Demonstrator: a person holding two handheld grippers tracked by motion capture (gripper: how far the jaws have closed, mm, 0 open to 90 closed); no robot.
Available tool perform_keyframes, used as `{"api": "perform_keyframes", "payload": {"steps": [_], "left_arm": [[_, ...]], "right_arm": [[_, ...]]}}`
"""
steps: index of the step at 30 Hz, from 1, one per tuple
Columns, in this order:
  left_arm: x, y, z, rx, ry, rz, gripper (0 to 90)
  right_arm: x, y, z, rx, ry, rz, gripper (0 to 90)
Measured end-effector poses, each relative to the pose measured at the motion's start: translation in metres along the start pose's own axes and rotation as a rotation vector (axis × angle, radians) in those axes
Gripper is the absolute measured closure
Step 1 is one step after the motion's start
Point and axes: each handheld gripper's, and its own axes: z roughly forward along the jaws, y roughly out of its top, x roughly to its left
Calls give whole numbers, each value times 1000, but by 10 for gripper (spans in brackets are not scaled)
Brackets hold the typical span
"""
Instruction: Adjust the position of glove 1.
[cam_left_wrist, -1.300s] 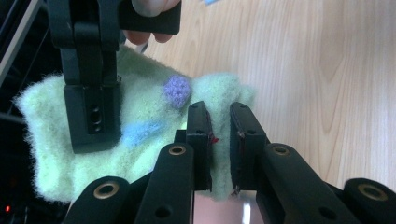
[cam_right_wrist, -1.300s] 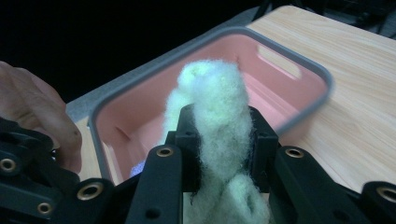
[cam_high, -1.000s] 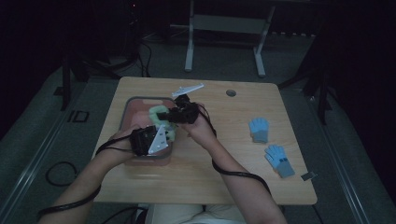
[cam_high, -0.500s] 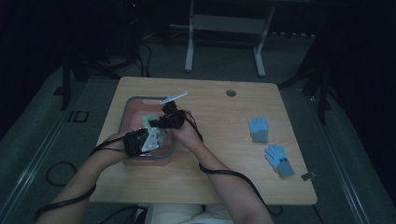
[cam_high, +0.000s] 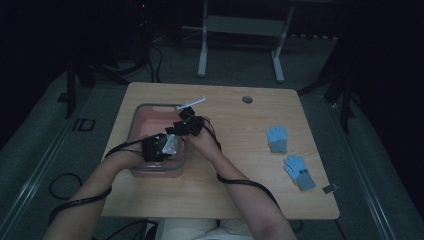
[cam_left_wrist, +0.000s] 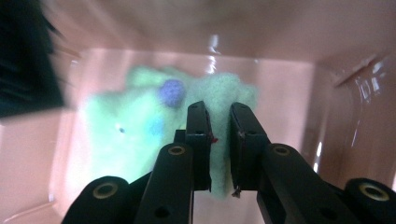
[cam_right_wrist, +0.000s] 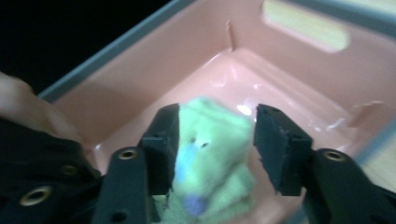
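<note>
Two blue gloves (cam_high: 277, 139) wait at frame right; green glove (cam_right_wrist: 210, 144) is binned (cam_high: 150, 172), left gripper (cam_left_wrist: 218, 140) pinching, right gripper (cam_right_wrist: 215, 144) just spreading.

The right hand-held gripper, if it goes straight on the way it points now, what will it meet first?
Probably the soft light-green glove between its jaws, which have just been opening. The right hand-held gripper points down into the pink plastic bin; behind the glove lies the bin's floor, though depth is unclear.
</note>
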Motion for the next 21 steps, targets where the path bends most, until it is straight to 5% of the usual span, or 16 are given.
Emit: {"api": "perform_keyframes", "payload": {"steps": [5, 11, 12, 13, 16, 19, 21], "left_arm": [[2, 0, 0, -15, -27, -28, 768], [9, -1, -9, -54, -10, -119, 374], [12, -2, -15, -86, -9, -162, 374], [14, -3, -20, -107, -5, -184, 257], [18, -3, -33, -183, 5, -255, 210], [17, 1, -43, -219, 60, -288, 140], [16, 3, -48, -259, 59, -325, 127]], "right_arm": [[-3, 0, -18, -48, -3, 13, 459], [-4, -2, -47, -104, -2, -6, 369], [-5, -4, -52, -115, 2, -7, 345], [-5, -6, -60, -113, 14, -14, 300], [-6, -14, -73, -121, 53, -35, 234], [-6, -22, -85, -134, 55, -48, 225], [-7, -28, -93, -145, 60, -64, 204]]}}
